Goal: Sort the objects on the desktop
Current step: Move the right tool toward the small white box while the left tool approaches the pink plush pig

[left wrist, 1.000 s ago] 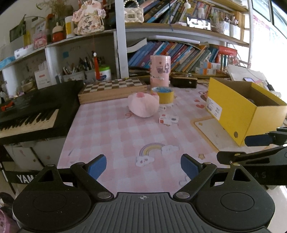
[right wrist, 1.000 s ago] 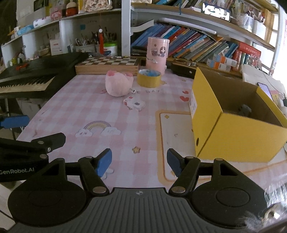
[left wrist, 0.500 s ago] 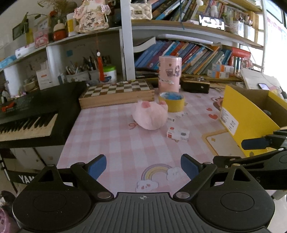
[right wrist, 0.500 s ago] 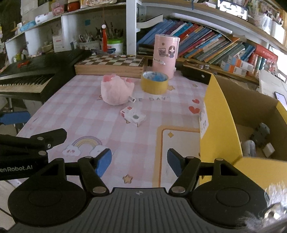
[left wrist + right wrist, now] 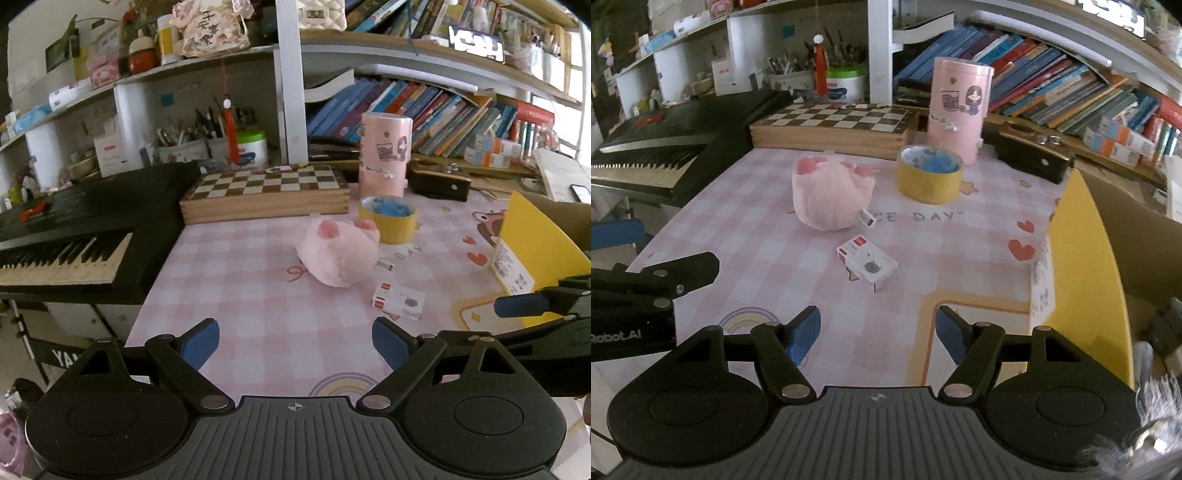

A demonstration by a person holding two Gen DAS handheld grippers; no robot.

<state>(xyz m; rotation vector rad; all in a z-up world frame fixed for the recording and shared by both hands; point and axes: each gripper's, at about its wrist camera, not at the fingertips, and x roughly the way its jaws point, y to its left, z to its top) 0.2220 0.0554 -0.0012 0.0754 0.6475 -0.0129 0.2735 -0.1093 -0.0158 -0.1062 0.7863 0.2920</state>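
A pink plush toy (image 5: 338, 256) (image 5: 831, 197) lies mid-desk on the pink checked mat (image 5: 240, 295). A small white box (image 5: 398, 301) (image 5: 868, 267) lies just in front of it. A yellow tape roll (image 5: 387, 218) (image 5: 929, 178) and a tall pink canister (image 5: 384, 155) (image 5: 958, 109) stand behind. A yellow cardboard box (image 5: 532, 254) (image 5: 1086, 280) stands at the right with small items inside. My left gripper (image 5: 295, 345) is open and empty near the front edge. My right gripper (image 5: 875, 332) is open and empty, close before the white box.
A black keyboard (image 5: 74, 236) borders the mat on the left. A wooden chessboard box (image 5: 266, 195) and a black case (image 5: 439, 182) stand at the back below bookshelves. A small tag (image 5: 868, 219) lies by the plush.
Both grippers have moved forward toward the plush and the white box, which now look larger. Both stay open and empty. No object has moved.
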